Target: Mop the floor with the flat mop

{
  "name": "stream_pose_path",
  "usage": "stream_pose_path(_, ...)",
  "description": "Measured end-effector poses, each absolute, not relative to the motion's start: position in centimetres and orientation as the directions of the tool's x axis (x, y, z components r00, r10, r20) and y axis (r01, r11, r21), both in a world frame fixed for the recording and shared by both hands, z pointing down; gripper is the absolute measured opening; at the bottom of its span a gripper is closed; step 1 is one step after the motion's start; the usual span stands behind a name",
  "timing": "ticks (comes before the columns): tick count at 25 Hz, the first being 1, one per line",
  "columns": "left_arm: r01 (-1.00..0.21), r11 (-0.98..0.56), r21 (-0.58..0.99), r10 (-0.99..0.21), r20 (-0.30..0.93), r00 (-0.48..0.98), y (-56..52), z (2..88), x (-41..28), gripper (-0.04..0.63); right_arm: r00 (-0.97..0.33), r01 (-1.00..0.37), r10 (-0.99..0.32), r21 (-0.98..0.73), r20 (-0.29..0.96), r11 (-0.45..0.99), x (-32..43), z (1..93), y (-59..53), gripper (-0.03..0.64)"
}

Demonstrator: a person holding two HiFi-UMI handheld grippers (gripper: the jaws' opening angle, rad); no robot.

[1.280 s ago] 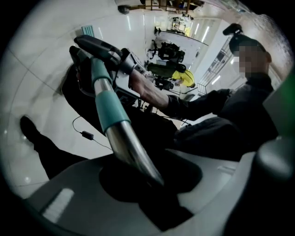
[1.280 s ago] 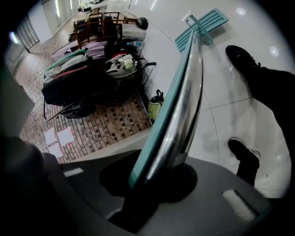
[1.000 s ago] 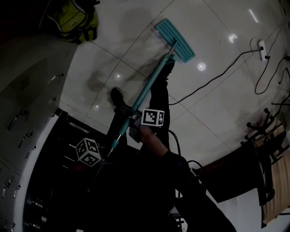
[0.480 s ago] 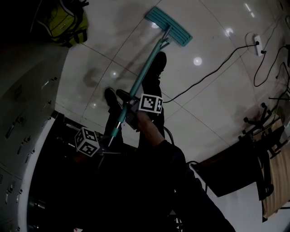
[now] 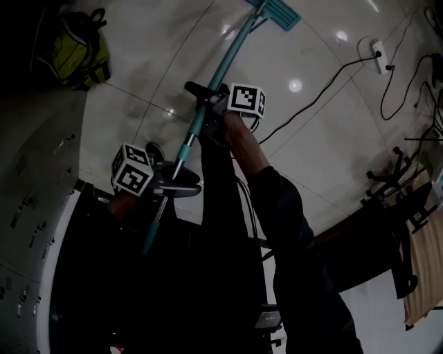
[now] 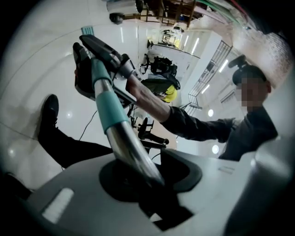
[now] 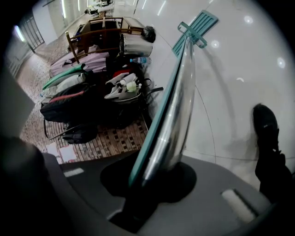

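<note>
The flat mop's teal head [image 5: 280, 12] lies on the glossy white floor at the top edge of the head view. Its teal and metal handle [image 5: 208, 104] slants down-left from there. My right gripper [image 5: 208, 97] is shut on the handle's upper stretch, at arm's length. My left gripper [image 5: 173, 181] is shut on the handle near its lower end. In the right gripper view the handle [image 7: 173, 106] runs out from between the jaws to the mop head [image 7: 196, 30]. The left gripper view shows the handle [image 6: 110, 115] clamped between the jaws, with the right gripper [image 6: 92, 60] further up.
A yellow-green bag [image 5: 76, 48] sits at the upper left beside grey cabinets [image 5: 34, 173]. A black cable runs to a power strip [image 5: 377, 48] at the upper right. Chairs [image 5: 401, 207] stand at the right. Bags and a wooden rack [image 7: 83, 106] lie left of the mop. The person's black shoe [image 7: 265, 124] is near the handle.
The mop head has slid away across the floor toward the top of the head view. Both grippers have moved forward along with the handle, and the right arm has stretched out.
</note>
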State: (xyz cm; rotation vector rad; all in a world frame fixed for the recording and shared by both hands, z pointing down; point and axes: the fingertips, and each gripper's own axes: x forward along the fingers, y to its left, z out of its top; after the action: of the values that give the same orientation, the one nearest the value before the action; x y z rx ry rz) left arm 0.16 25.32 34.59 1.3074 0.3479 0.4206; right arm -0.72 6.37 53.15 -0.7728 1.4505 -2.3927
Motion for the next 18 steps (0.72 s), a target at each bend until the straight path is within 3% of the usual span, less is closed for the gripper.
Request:
stream_pose_path(11, -0.066, 0.162, 0.985, 0.526, -0.029, 0.85, 13.1, 38.0, 12.3, 0.144, -0.795, -0.138, -0.48, -0.882, 0.37, -0.45, 13.0, 55.9, -6.3, 0.097)
stream_pose_path(18, -0.035, 0.144, 0.989, 0.522, -0.046, 0.851, 12.3, 36.9, 12.2, 0.144, -0.793, -0.17, -0.484, -0.896, 0.371, -0.41, 13.3, 54.7, -7.8, 0.095)
